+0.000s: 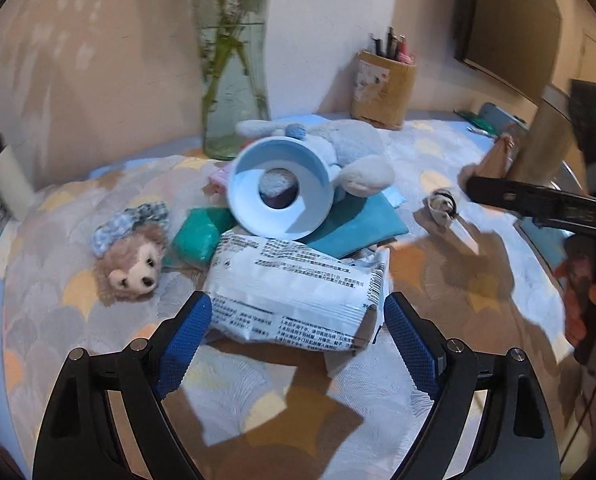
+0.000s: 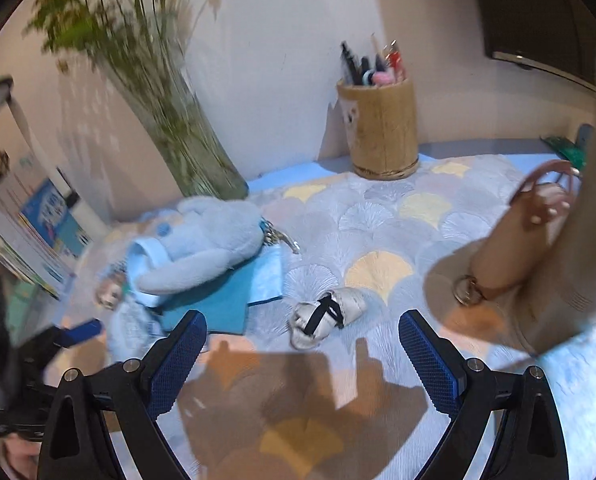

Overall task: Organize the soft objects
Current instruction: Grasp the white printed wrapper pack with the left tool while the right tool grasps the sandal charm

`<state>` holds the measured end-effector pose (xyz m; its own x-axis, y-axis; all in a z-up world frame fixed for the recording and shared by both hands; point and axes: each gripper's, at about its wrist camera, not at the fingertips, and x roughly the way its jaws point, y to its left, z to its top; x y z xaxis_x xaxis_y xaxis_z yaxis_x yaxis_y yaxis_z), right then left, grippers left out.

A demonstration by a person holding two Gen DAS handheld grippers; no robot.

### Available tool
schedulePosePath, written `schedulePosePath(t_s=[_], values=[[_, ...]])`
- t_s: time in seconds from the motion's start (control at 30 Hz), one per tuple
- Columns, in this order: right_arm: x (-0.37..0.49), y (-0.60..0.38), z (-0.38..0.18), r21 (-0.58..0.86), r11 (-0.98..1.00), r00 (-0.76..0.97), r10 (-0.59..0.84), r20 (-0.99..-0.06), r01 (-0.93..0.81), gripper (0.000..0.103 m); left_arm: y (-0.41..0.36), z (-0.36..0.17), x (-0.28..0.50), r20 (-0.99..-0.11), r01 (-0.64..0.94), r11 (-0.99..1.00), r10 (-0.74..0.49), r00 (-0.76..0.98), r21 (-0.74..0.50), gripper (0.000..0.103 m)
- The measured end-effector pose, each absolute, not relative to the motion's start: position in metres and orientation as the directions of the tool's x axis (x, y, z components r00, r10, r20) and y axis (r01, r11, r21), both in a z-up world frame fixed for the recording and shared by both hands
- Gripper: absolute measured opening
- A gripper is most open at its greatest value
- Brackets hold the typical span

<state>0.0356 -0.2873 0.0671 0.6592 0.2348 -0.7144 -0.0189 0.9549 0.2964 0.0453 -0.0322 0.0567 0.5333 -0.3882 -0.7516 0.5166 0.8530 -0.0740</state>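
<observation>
Though small black print covers the white packet (image 1: 294, 292), none reads clearly.

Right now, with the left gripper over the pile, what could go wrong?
1. The blue funnel leans on the plush rabbit; pulling the white packet may topple it.
2. The glass vase stands just behind; a wide swing could hit it.
3. The left gripper is open around the crinkly packet; it may slip.

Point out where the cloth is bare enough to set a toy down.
Free: between the pen holder, small pouch and tan bag. Crowded: around the blue plush, wipes pack and bear.
</observation>
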Motion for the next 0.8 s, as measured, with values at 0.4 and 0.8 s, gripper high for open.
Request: schedulePosePath(t_s=[0.4, 0.8], values=[[0.07, -0.275, 0.013, 0.176, 0.983, 0.608, 0.167, -0.776, -0.045, 0.097, -0.036, 0.039, 0.055, -0.707, 0.578, 0.816, -0.422, 0.567, -0.024, 0.103], [0.068, -0.276, 0.015, 0.161, 0.987, 0.62, 0.143, -0.772, -0.028, 0.102, -0.042, 0.034, 0.056, -0.721, 0.545, 0.838, -0.372, 0.585, 0.01, 0.102]])
